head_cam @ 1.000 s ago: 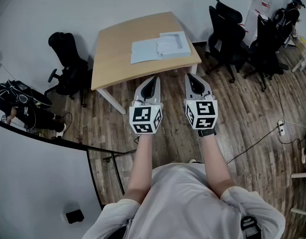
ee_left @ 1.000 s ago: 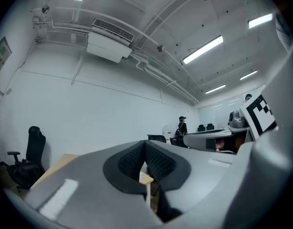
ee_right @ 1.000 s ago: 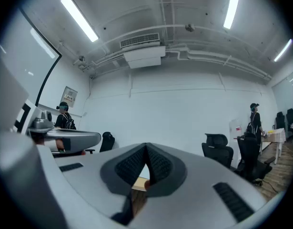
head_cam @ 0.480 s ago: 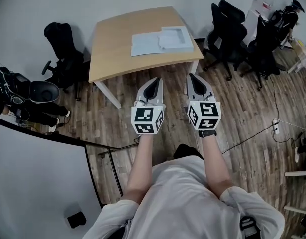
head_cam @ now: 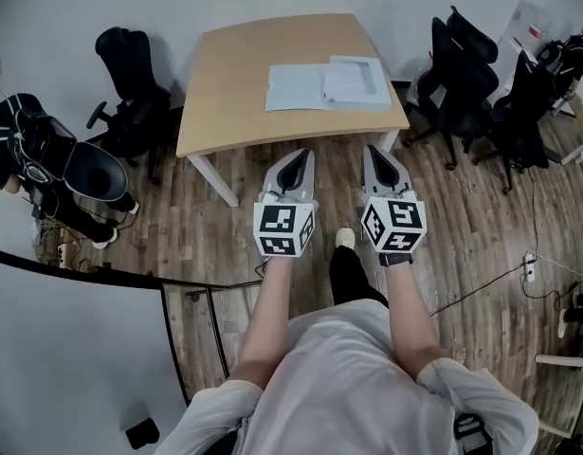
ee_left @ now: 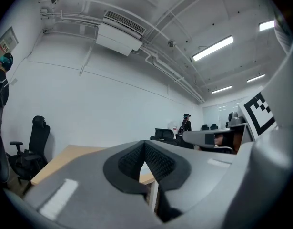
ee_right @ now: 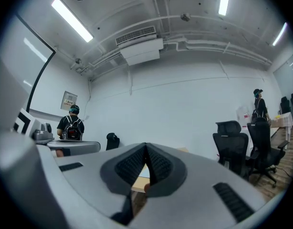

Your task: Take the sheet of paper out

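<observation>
In the head view a wooden table [head_cam: 234, 93] stands ahead of me. On its right half lie a pale blue sheet of paper [head_cam: 293, 88] and, overlapping its right edge, a clear plastic sleeve or folder [head_cam: 353, 81]. My left gripper [head_cam: 295, 159] and right gripper [head_cam: 376, 155] are held side by side over the floor, short of the table's near edge and pointing at it. Both are shut with nothing between the pads [ee_left: 151, 162], [ee_right: 153, 168]. The table edge [ee_left: 51, 161] shows low in the left gripper view.
Black office chairs stand left of the table [head_cam: 130, 98] and in a group at the right [head_cam: 481, 83]. A person with a backpack [head_cam: 30, 150] is at the far left. A glass partition rail [head_cam: 101, 268] runs along my left. A cable and power strip [head_cam: 528, 268] lie on the floor.
I have stepped forward: the table sits closer to both grippers and has shifted right in view. A foot now shows between my arms. Both grippers stay shut.
</observation>
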Action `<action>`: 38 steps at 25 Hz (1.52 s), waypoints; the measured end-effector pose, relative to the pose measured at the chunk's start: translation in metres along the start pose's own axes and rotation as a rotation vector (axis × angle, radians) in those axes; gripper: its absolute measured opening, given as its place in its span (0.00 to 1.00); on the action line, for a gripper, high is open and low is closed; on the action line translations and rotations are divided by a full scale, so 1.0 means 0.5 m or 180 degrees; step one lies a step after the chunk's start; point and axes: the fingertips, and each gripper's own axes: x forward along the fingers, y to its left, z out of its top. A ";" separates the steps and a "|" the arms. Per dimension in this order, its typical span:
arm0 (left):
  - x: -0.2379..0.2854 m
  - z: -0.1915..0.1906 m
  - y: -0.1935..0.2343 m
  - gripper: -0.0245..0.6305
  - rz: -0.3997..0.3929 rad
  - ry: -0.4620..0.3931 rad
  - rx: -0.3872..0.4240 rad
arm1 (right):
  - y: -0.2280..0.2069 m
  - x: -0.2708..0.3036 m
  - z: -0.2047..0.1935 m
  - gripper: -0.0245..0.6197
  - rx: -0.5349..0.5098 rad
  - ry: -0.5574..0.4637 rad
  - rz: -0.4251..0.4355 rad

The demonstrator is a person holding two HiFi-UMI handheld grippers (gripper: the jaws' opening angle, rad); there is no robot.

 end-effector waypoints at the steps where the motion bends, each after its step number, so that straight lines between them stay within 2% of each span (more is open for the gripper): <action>1: 0.025 -0.005 0.009 0.05 0.0003 0.0016 0.0011 | -0.014 0.024 -0.006 0.06 0.0013 0.0011 0.0006; 8: 0.270 0.006 0.080 0.05 0.0030 0.0030 0.0141 | -0.153 0.255 -0.001 0.06 0.0146 -0.0023 0.0083; 13: 0.462 0.006 0.141 0.05 0.0116 0.0121 0.0025 | -0.260 0.431 0.004 0.06 0.0211 0.0058 0.0173; 20: 0.683 -0.030 0.239 0.05 0.0277 0.0203 -0.0113 | -0.343 0.630 -0.037 0.05 0.0238 0.0195 0.0403; 25: 0.775 -0.080 0.252 0.05 0.0306 0.0361 -0.0160 | -0.403 0.707 -0.076 0.06 0.0365 0.0321 0.0454; 32: 0.836 -0.137 0.289 0.05 0.0294 0.0558 -0.0251 | -0.411 0.770 -0.146 0.05 0.0450 0.0567 0.0516; 38: 0.906 -0.186 0.335 0.05 0.0183 0.0661 -0.0327 | -0.445 0.842 -0.187 0.06 0.0476 0.0650 0.0406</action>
